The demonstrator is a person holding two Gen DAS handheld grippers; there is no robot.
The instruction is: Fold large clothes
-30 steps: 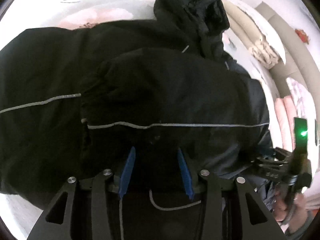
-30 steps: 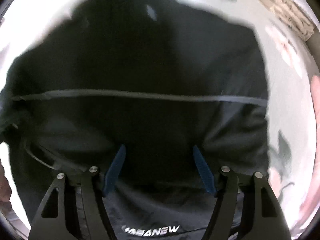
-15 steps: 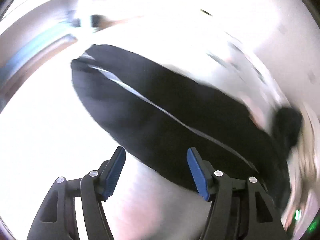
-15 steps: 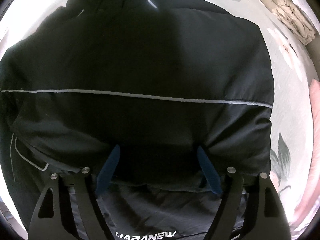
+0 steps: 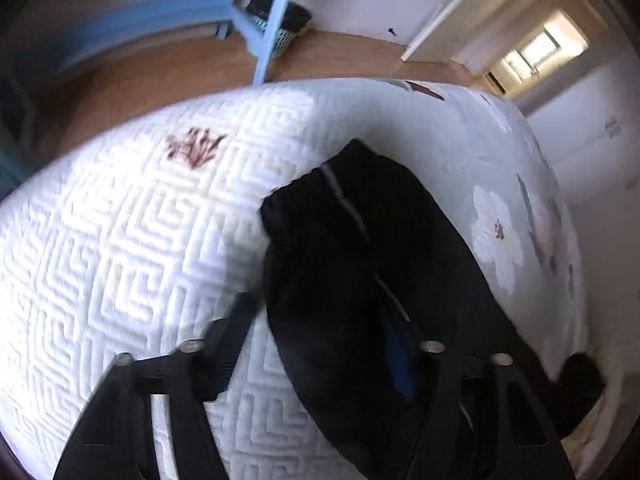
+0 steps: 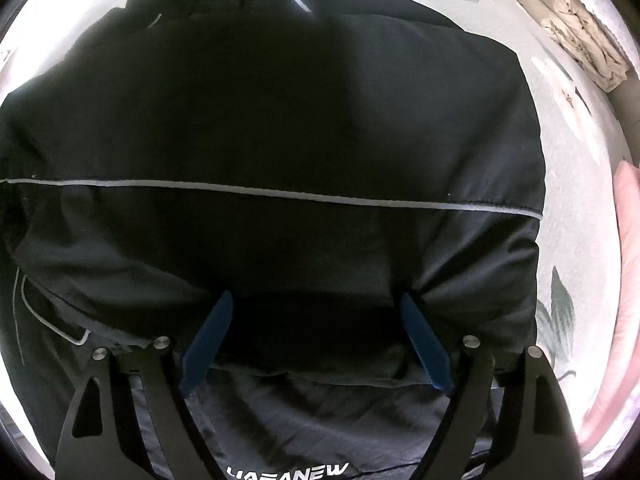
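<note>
Black jacket spread on the bed, both tongs at its edges.

The left tongs (image 5: 316,340) stand spread, one finger over the jacket (image 5: 360,264), the other over the white quilted bed (image 5: 120,240). The right tongs (image 6: 316,340) are also spread, straddling a folded fold of jacket (image 6: 280,140) above its printed hem.

Black jacket (image 6: 280,128) with thin grey-white piping stripe (image 6: 280,193) and white lettering (image 6: 288,471) at hem; sleeve (image 5: 360,264) same black with grey stripe. Bed cover (image 5: 120,248) white, raised maze-like key pattern, small reddish-brown motif (image 5: 196,147); sheet (image 5: 496,236) pale mint with white flowers. Gripper pads (image 6: 208,340) blue, frames black; floor (image 5: 160,68) brown wood, light-blue rail (image 5: 276,20).
</note>
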